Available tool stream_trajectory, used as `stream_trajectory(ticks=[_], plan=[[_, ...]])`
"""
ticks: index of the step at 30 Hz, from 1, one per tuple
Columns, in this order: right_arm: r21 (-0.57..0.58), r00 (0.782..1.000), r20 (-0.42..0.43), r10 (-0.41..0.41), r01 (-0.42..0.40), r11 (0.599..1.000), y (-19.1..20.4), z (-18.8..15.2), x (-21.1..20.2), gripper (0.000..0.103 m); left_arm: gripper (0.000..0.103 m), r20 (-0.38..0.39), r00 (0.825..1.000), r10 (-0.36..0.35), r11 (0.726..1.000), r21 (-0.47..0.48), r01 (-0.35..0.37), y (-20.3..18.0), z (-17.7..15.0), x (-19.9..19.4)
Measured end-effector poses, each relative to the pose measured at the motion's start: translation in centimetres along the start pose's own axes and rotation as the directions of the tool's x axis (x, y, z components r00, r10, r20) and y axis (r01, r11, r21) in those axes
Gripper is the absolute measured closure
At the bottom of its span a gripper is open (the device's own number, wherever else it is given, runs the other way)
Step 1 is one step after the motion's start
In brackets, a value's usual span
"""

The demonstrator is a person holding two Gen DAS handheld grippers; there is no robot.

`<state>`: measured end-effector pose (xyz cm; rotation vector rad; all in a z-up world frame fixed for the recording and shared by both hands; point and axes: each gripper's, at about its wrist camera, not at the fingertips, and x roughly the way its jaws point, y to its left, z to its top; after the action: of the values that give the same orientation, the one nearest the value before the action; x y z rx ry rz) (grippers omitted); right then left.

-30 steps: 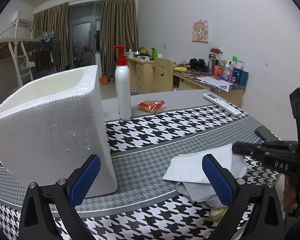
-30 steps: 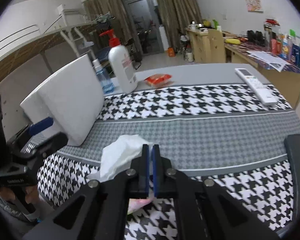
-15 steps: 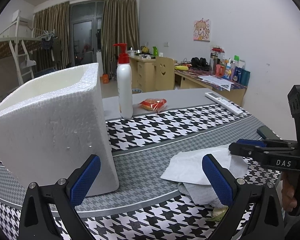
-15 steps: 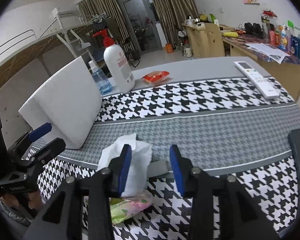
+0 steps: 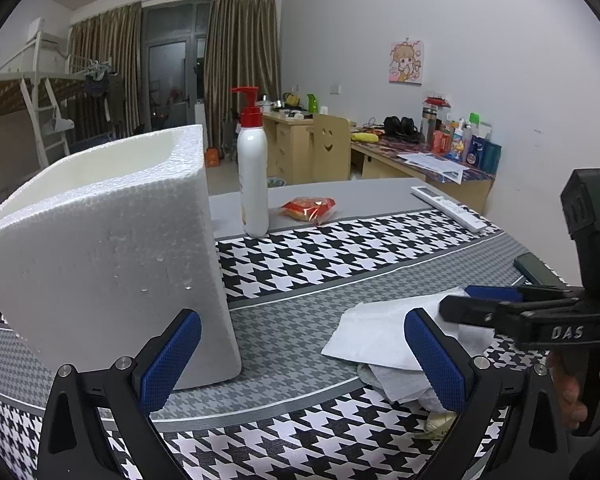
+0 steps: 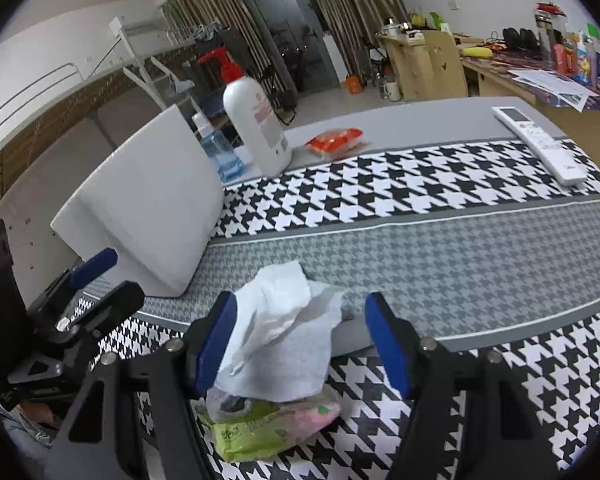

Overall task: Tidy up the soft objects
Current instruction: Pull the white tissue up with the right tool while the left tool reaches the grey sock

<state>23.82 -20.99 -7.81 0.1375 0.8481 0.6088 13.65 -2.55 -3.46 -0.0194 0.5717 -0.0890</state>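
A crumpled white tissue [image 6: 284, 328] lies on a green and pink soft pack [image 6: 268, 428] and a grey cloth [image 5: 400, 380] near the table's front edge. My right gripper [image 6: 302, 344] hangs just over this pile with its jaws opening. The tissue sits between them, brushing the left pad, and is not pinched. A white foam box [image 5: 100, 248] stands on the left. My left gripper [image 5: 302, 360] is open and holds nothing, between the box and the tissue [image 5: 380, 336]. The right gripper [image 5: 464, 300] shows at the right of the left wrist view, the left gripper [image 6: 114, 280] at the left of the right wrist view.
A white pump bottle [image 5: 254, 184] with a red top, a red snack packet [image 5: 310, 208] and a white remote [image 5: 448, 208] lie farther back on the houndstooth tablecloth. A small blue bottle [image 6: 220, 156] stands behind the box. A dark phone [image 5: 536, 268] lies near the right edge.
My right gripper went from shut to open, its pads now spread on either side of the tissue, and it sank slightly. The left gripper kept still.
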Motion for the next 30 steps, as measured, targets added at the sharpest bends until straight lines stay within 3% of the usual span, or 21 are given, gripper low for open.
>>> stream_trajectory(ticks=[2,5,8,19,30], plan=[[-0.002,1.000,-0.005,0.000,0.000,1.000,0.1,0.0,0.3,0.034,0.001,-0.001,1.000,0.000,1.000,-0.003,0.000,0.1,0.0,0.0],[-0.010,1.000,-0.025,0.003,-0.004,1.000,0.3,0.1,0.6,0.074,0.001,-0.011,1.000,-0.005,1.000,-0.001,0.005,0.1,-0.1,0.1],[-0.032,1.000,-0.017,-0.005,0.005,0.999,0.6,0.1,0.4,0.094,0.001,-0.021,1.000,-0.016,1.000,0.000,0.016,0.0,-0.2,0.3],[-0.018,0.996,0.085,-0.006,0.008,1.000,-0.2,0.8,-2.8,0.095,0.001,-0.045,0.997,-0.062,0.997,0.031,0.064,-1.6,-0.3,0.5],[0.055,0.984,0.140,-0.110,0.103,0.993,-3.6,0.6,-5.3,0.095,0.001,-0.084,0.992,-0.099,0.993,0.049,0.103,-3.1,-0.4,1.3]])
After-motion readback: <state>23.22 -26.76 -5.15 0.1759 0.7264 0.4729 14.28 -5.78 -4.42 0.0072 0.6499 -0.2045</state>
